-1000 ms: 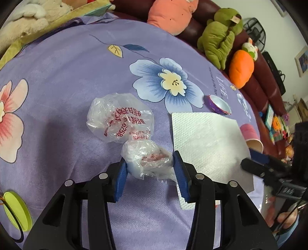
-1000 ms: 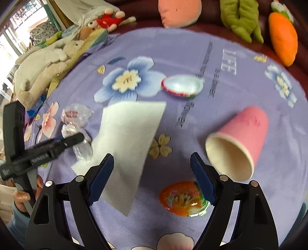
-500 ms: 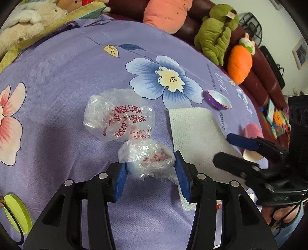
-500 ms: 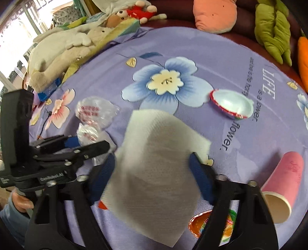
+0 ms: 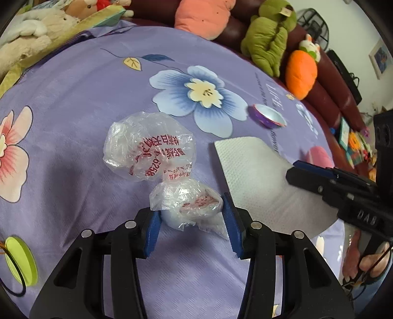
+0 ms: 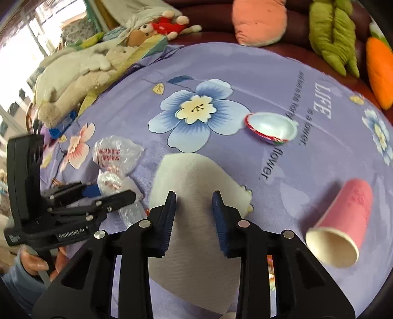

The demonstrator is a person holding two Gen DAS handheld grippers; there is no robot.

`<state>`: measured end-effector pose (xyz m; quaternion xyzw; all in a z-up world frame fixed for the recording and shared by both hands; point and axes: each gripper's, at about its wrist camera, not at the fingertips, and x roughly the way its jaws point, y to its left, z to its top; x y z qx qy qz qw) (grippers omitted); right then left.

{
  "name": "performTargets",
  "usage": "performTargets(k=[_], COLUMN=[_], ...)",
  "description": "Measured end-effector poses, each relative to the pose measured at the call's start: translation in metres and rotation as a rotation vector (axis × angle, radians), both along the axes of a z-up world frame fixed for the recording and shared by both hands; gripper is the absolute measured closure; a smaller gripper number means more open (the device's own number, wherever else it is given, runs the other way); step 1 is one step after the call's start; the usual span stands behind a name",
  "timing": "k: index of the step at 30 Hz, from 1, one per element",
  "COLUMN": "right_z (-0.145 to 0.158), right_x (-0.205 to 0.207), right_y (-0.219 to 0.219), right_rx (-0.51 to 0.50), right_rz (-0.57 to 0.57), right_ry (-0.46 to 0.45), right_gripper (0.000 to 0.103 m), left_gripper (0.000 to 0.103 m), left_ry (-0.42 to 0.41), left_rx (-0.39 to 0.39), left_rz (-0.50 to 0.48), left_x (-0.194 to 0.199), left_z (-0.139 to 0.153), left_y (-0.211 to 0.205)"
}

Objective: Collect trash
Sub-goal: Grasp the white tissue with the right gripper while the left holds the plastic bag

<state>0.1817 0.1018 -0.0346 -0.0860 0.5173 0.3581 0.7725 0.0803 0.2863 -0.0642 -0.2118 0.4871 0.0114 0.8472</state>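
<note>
So the left gripper (image 5: 190, 216) has its blue-padded jaws pinching a crumpled clear plastic bag with red print (image 5: 189, 203), near the front edge of the table, which is covered in a purple cloth with big flowers (image 5: 73, 98). A second, bigger crumpled clear bag with red lettering (image 5: 149, 152) lies just behind it, touching or nearly touching the held one; can't tell which.

The right gripper (image 6: 194, 198) is over a white embossed paper towel (image 6: 196, 176) that sits about mid-table, just to the right of the bags. Its jaws are closing, with the towel bunching up between them, but the pads don't look pressed onto it yet.

Other trash on the cloth: a pink paper cup lying on its side (image 6: 343, 220) toward the right edge, open end facing the front, and an empty white plastic shell with a red rim (image 6: 270, 127) further back, beside the blue flower print. A bit of orange wrapper peeks out by the right gripper, mostly hidden.

Plush toys line the dark red sofa (image 5: 326, 98) behind the table: a green one (image 5: 267, 41), an orange carrot one (image 5: 301, 73) and a peach-coloured cushion (image 5: 203, 17).
</note>
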Motion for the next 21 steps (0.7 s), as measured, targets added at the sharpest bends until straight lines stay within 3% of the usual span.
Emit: performTargets(k=[2, 6, 8, 9, 11, 14, 17, 19, 21], right_z=[0.004, 0.000, -0.002, -0.002, -0.002, -0.005, -0.015, -0.019, -0.014], right_x=[-0.003, -0.007, -0.011, -0.014, -0.019, -0.019, -0.018, -0.023, -0.030], right_y=[-0.004, -0.009, -0.014, -0.016, -0.021, -0.030, -0.034, -0.033, -0.032], right_rx=[-0.009, -0.027, -0.032, -0.040, -0.055, -0.072, -0.095, -0.116, -0.125], right_rz=[0.000, 0.014, 0.012, 0.011, 0.005, -0.025, -0.033, -0.017, -0.006], right_ry=[-0.015, 0.026, 0.041, 0.028, 0.002, -0.015, -0.004, -0.004, -0.041], right_gripper=[0.091, 0.090, 0.085, 0.072, 0.062, 0.054, 0.053, 0.057, 0.082], left_gripper=[0.055, 0.055, 0.055, 0.055, 0.055, 0.055, 0.055, 0.055, 0.055], left_ry=[0.003, 0.012, 0.014, 0.014, 0.013, 0.014, 0.013, 0.015, 0.015], left_rx=[0.000, -0.017, -0.026, -0.021, -0.009, -0.011, -0.009, -0.017, -0.022], left_rz=[-0.007, -0.032, -0.046, -0.049, -0.060, -0.064, -0.062, -0.057, -0.052], left_x=[-0.002, -0.004, -0.007, -0.008, -0.010, -0.011, -0.013, -0.015, -0.016], left_z=[0.000, -0.003, -0.005, -0.005, -0.005, -0.006, -0.006, -0.006, -0.006], left_y=[-0.004, -0.015, -0.023, -0.026, -0.033, -0.039, -0.043, -0.043, -0.043])
